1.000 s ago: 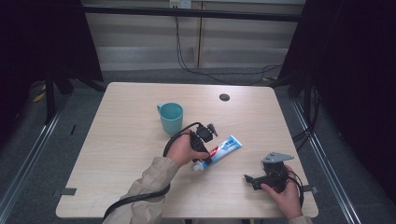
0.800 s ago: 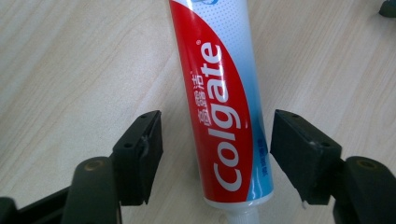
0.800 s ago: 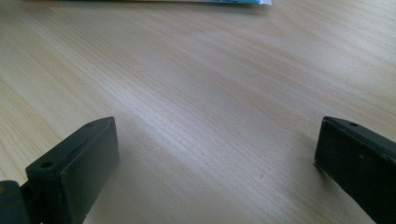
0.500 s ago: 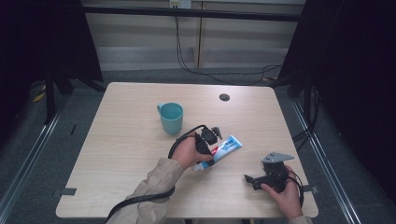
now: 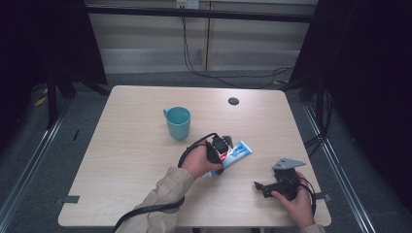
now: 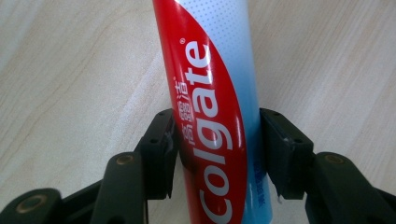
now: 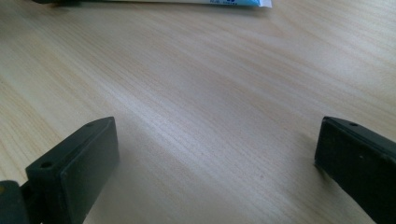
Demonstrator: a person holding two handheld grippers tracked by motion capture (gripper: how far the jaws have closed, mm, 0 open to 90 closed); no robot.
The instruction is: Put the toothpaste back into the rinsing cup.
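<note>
Lying flat on a pale wooden worktop point(image 5: 126, 160), a toothpaste tube point(image 5: 236, 153) sits a little right of the middle, toward the person's edge. In the high view the left hand-held gripper point(image 5: 219, 154) is on the tube near its cap end, held in the person's left hand point(image 5: 198, 161), with a black cable looping back from it along a beige sleeve point(image 5: 163, 194).

In the left gripper view the tube point(image 6: 212, 107), red and white with blue along one side, runs up between the two black jaws. The jaws have just been closing on it: the left pad touches the red side and the right pad meets the blue edge, so the tube looks gripped, still resting on the wood.

The right hand-held gripper point(image 5: 265, 186) rests on the worktop near the front right corner, held in the right hand point(image 5: 295, 204), well apart from the tube. In the right gripper view its jaws stand wide apart with bare wood between them, and the flat end of the tube point(image 7: 233, 3) shows far off at the top.

A teal mug point(image 5: 178, 122) stands upright behind the tube, apart from it, handle to the left.
</note>
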